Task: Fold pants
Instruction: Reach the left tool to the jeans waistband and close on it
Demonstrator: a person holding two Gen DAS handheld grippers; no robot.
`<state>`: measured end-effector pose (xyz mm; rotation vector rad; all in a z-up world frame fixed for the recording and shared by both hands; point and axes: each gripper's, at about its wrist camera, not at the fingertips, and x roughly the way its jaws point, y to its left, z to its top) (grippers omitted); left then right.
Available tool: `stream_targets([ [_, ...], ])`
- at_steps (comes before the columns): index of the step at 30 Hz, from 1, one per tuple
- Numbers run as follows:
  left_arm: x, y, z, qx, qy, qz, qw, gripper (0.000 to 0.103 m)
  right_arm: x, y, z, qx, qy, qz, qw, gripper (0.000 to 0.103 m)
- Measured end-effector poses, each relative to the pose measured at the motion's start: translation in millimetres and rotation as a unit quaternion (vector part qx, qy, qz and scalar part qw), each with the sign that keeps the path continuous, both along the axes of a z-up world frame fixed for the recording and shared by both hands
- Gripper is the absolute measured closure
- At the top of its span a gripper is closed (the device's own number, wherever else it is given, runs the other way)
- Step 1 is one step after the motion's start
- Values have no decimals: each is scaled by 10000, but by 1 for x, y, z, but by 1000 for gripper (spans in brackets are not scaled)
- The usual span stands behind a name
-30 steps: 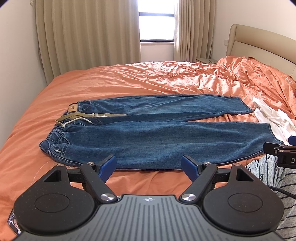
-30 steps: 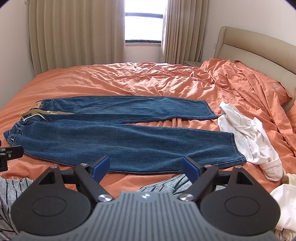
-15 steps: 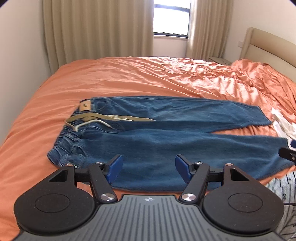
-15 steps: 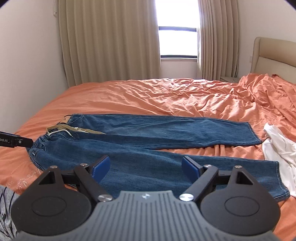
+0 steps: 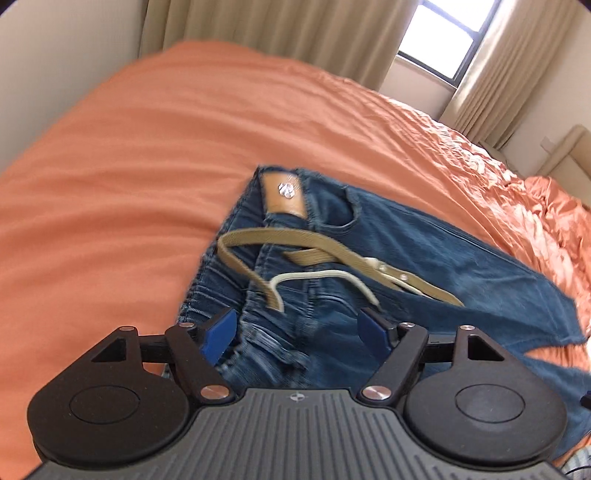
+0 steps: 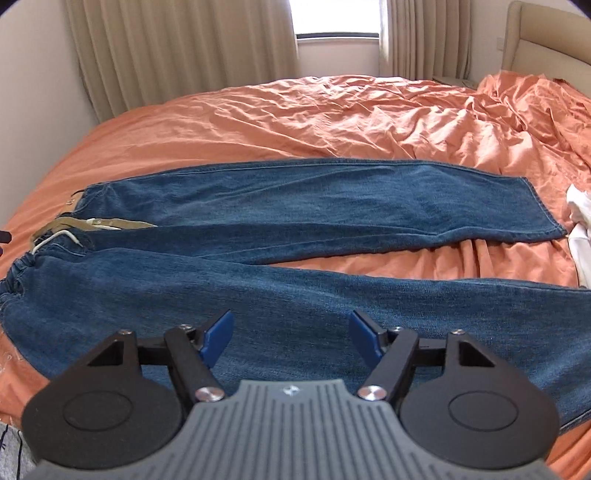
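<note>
The jeans (image 6: 280, 258) are spread flat on the bed (image 6: 332, 110), legs apart. The left gripper (image 5: 297, 330), jaws open and just widened, is poised over the waistband (image 5: 221, 295); the right gripper (image 6: 291, 339), jaws open but just narrowed, over the near leg. Both layers should be pinched at the edge. Open sheet lies beyond for folding; white clothes (image 6: 580, 221) crowd the hems.

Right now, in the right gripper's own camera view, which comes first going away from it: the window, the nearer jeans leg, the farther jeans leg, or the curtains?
1. Nearer jeans leg, directly beyond the right gripper.
2. Farther jeans leg, behind it on the orange bedspread.
3. Curtains and window, at the back wall; too close to call.
</note>
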<state>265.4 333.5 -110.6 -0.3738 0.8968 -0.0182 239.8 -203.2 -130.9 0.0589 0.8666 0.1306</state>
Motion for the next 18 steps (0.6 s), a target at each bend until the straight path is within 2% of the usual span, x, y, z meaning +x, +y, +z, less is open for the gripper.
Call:
stream_targets([
  [1,9,10,-14,-231,102,-22,9997,24,4,-1,-3,-30,57,-70,10000,36],
  [3,20,23,-35,-560,254,-65,9981,31,11,-2,-7,-131,132,-175,9997,36],
  [5,24,31,-45,-845,122,-194,9962,42,13,-3,-9,-288,170,-263,9991,36],
  [7,27,38,-49,-1309,-2,-370,9907,50,14,-1,-10,-422,205,-336,9983,36],
  [9,31,44,-54,-1759,-41,-547,9829,50,14,0,-12,-531,246,-386,9975,36],
  [11,39,48,-61,-1935,105,-521,9797,55,15,0,-13,-610,263,-434,9968,36],
  [12,40,49,-63,-1913,190,-352,9807,75,15,0,-13,-634,260,-450,9966,36],
  [13,39,49,-63,-1829,168,-220,9827,90,14,0,-13,-666,248,-469,9964,36],
  [15,32,43,-47,-1596,-99,-109,9871,94,13,-2,-10,-758,230,-500,9956,35],
  [18,13,23,-3,-860,-526,-46,9949,95,6,-8,-4,-953,138,-548,9938,33],
])
